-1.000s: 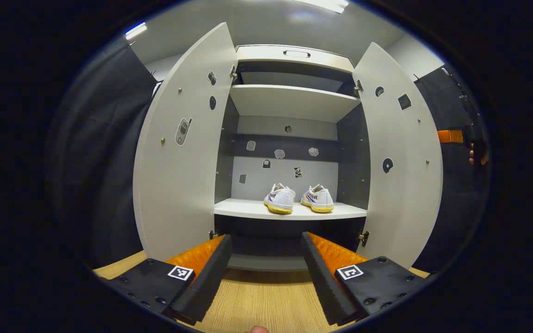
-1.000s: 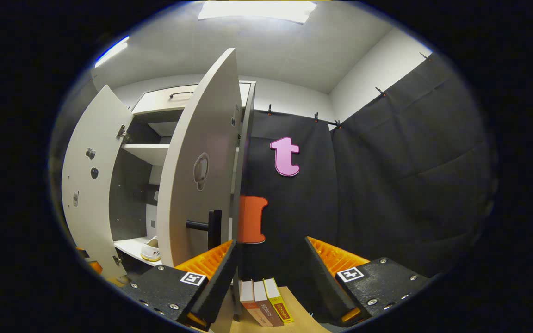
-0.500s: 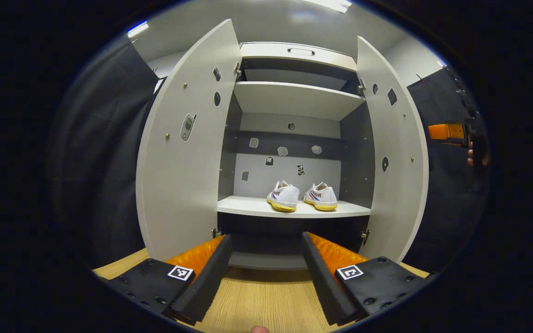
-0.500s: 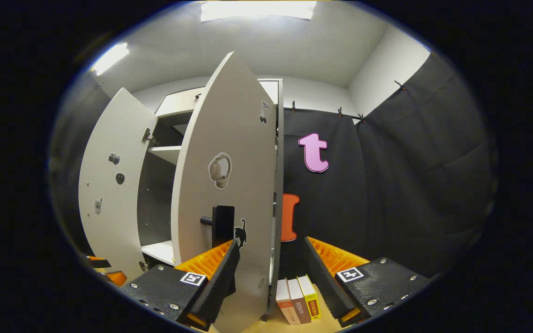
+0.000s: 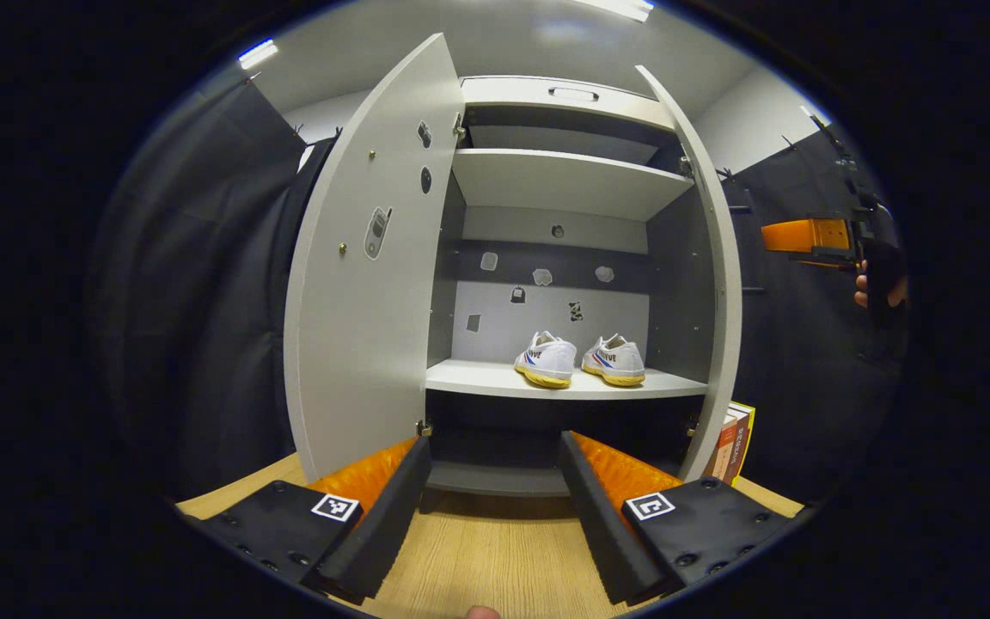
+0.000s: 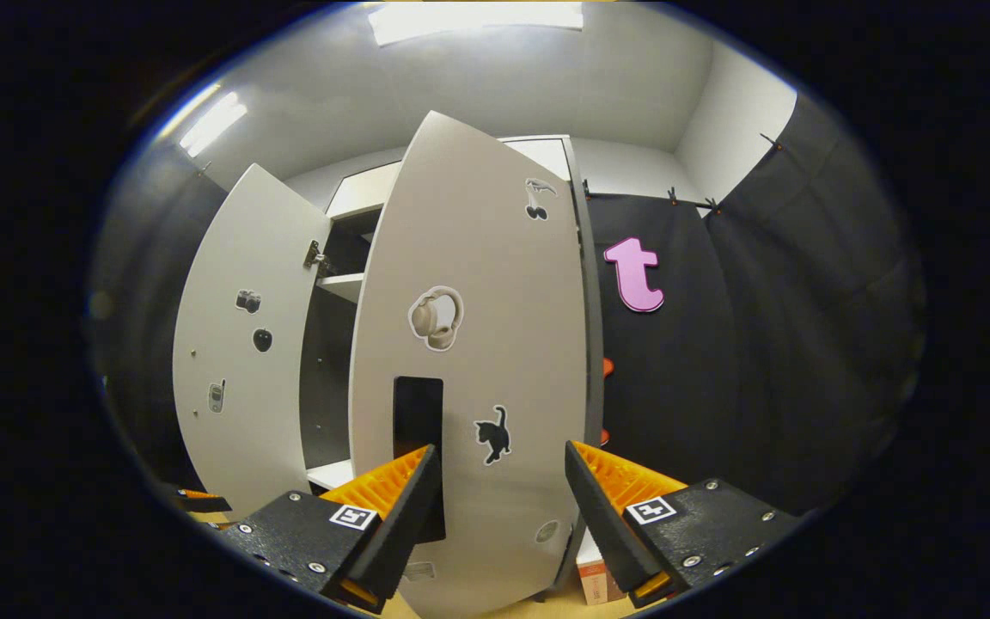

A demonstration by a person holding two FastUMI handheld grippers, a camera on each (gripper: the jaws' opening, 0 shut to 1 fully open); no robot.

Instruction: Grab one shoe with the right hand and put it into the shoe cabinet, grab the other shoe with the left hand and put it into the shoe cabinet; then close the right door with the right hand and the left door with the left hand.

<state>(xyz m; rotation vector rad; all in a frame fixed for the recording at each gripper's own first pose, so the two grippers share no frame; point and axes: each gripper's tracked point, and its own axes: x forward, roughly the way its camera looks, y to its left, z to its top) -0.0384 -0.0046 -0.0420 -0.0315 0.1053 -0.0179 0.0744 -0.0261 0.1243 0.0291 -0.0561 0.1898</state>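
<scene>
The shoe cabinet [image 5: 564, 185] stands with its left door [image 5: 357, 284] wide open and its right door [image 6: 478, 361] partly swung; both shoes [image 5: 581, 358] sit side by side on its shelf; the left gripper [image 5: 495, 481] and right gripper [image 6: 502, 490] hold their fingers apart, empty

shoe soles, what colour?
Yellow soles under the white shoes, clearest in the left gripper view.

Two white sneakers with yellow soles, left shoe [image 5: 546, 359] and right shoe [image 5: 614, 360], stand side by side on the shoe cabinet [image 5: 564, 176] shelf. Left door [image 5: 366, 284] wide open; right door [image 6: 478, 361] partly swung, stickered, black-handled.
</scene>
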